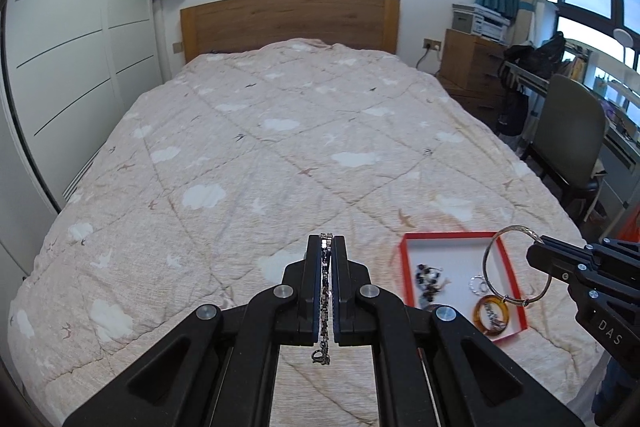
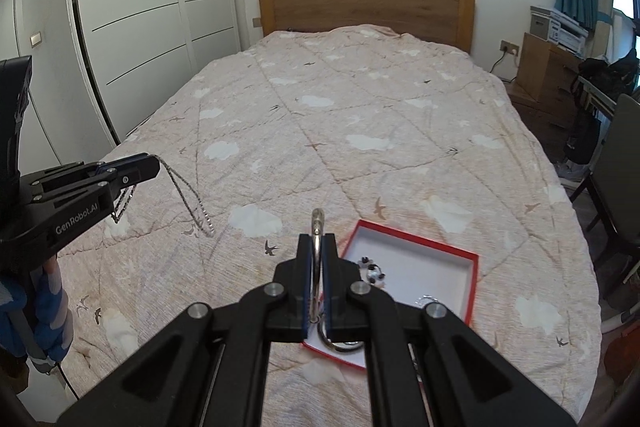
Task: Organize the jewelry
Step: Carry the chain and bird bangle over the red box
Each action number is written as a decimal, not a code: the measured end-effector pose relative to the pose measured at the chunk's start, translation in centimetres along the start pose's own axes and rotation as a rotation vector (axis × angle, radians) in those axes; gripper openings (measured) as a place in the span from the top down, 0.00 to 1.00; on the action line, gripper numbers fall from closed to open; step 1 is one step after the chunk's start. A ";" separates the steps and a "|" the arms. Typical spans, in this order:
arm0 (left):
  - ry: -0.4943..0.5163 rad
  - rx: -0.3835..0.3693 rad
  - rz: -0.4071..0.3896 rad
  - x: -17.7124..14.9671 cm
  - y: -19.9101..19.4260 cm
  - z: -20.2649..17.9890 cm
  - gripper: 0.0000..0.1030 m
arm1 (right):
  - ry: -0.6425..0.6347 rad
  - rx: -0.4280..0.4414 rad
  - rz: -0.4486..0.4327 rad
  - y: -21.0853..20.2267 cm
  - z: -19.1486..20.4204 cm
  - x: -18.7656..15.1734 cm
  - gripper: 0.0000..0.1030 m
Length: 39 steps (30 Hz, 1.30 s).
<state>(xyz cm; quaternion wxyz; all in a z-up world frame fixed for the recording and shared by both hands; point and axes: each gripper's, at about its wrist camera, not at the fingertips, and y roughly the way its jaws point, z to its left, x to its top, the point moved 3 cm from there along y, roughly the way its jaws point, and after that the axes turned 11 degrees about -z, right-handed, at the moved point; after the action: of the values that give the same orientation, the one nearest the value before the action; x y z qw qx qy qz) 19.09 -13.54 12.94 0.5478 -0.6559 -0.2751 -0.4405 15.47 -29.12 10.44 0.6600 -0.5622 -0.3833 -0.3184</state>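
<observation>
My left gripper [image 1: 327, 241] is shut on a silver chain [image 1: 326, 291] that runs between its jaws and hangs out at both ends; in the right wrist view the chain [image 2: 192, 201] dangles from the left gripper [image 2: 154, 167] above the bedspread. My right gripper [image 2: 318, 239] is shut on a silver bangle [image 2: 317, 223]; in the left wrist view the bangle [image 1: 489, 254] hangs over the red-rimmed box [image 1: 404, 267]. The box lies on the bed and holds a dark bead bracelet [image 1: 430, 277], a small silver ring [image 1: 478, 283] and an amber bangle [image 1: 480, 311].
The bed [image 1: 280, 147] with a pink cloud-print quilt fills both views. A wooden headboard [image 1: 288, 19] stands at the far end, white wardrobe doors [image 1: 72, 47] on the left, a chair [image 1: 572, 135] and a wooden cabinet [image 1: 468, 63] on the right.
</observation>
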 end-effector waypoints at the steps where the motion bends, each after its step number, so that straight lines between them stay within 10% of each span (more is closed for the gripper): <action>1: 0.006 -0.008 -0.002 0.1 -0.2 -0.7 0.96 | 0.003 -0.006 -0.005 -0.5 -0.4 0.0 0.96; 18: 0.069 -0.083 0.019 0.2 1.2 -9.2 0.96 | 0.052 -0.065 -0.026 -3.7 -7.3 -1.1 0.96; 39: 0.107 -0.125 0.191 -3.9 12.3 -15.1 0.96 | 0.161 -0.039 0.083 5.7 -14.9 -6.3 0.96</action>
<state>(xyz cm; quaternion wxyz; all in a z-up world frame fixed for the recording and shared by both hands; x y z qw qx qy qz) 23.52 -30.67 3.84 0.5593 -0.6874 -0.1539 -0.4370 19.39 -42.98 1.02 0.6900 -0.5631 -0.2992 -0.3425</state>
